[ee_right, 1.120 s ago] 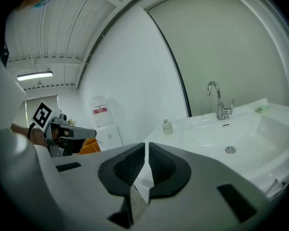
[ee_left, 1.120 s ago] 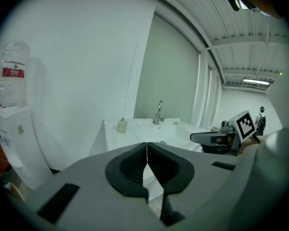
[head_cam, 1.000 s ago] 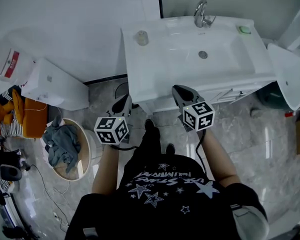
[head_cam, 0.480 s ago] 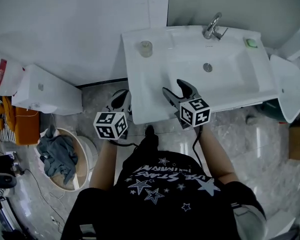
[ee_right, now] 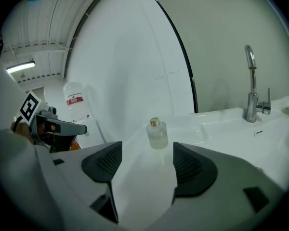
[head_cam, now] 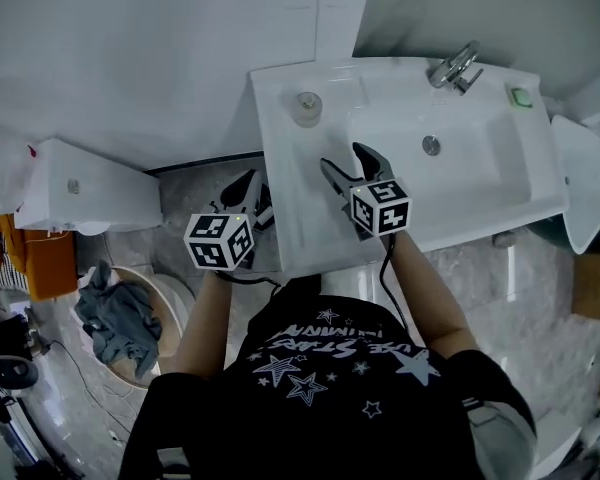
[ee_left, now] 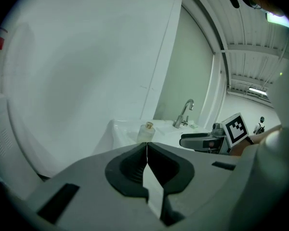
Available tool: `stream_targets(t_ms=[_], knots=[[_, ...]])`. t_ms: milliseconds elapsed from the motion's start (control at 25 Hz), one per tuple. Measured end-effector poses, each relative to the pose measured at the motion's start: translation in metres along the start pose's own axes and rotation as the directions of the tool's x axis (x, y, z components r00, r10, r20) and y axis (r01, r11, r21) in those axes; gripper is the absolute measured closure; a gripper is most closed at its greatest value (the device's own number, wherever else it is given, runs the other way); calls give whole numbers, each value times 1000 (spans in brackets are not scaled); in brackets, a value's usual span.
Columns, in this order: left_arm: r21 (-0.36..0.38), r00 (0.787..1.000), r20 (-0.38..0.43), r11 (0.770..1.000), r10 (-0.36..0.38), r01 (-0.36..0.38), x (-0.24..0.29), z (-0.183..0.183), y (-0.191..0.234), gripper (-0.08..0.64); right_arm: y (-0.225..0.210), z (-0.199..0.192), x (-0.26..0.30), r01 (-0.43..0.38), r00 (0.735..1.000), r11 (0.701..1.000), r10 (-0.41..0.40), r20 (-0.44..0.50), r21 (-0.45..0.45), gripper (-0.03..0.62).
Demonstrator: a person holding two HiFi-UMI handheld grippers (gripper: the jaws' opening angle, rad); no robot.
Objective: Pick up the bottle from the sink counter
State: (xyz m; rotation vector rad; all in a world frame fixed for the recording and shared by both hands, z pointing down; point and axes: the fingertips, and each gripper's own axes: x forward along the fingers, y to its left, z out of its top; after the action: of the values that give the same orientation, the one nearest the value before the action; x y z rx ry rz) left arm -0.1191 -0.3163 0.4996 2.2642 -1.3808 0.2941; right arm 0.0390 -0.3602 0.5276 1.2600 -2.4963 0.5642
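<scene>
Clear glass bottle (ee_right: 157, 134), gold-capped, upright on white sink counter (head_cam: 290, 208) left of basin (head_cam: 450, 163), your right gripper (head_cam: 345, 165) jaws opening, empty, bottle just ahead, your left gripper (ee_left: 146, 150) jaws together.

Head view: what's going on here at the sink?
A person stands at a white sink counter holding two grippers. The right gripper is over the counter's front, jaws opening with nothing between them, aimed at a clear glass bottle with a gold cap standing near the back left corner, not yet touched. The left gripper is shut and empty, off the counter's left edge.
</scene>
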Motion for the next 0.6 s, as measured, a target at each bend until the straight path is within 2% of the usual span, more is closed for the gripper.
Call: stream_targets(t_ms=[200,600], knots=[[-20,1000,-14,1000,-12,11,20,4,20,549,-14,1,40,46,999,999,-47,-6,-24,275],[-52,999,-35,998,-20,18,45,3,52,549,-26,-1,112,67,997,994,-71,-41,-84,274]])
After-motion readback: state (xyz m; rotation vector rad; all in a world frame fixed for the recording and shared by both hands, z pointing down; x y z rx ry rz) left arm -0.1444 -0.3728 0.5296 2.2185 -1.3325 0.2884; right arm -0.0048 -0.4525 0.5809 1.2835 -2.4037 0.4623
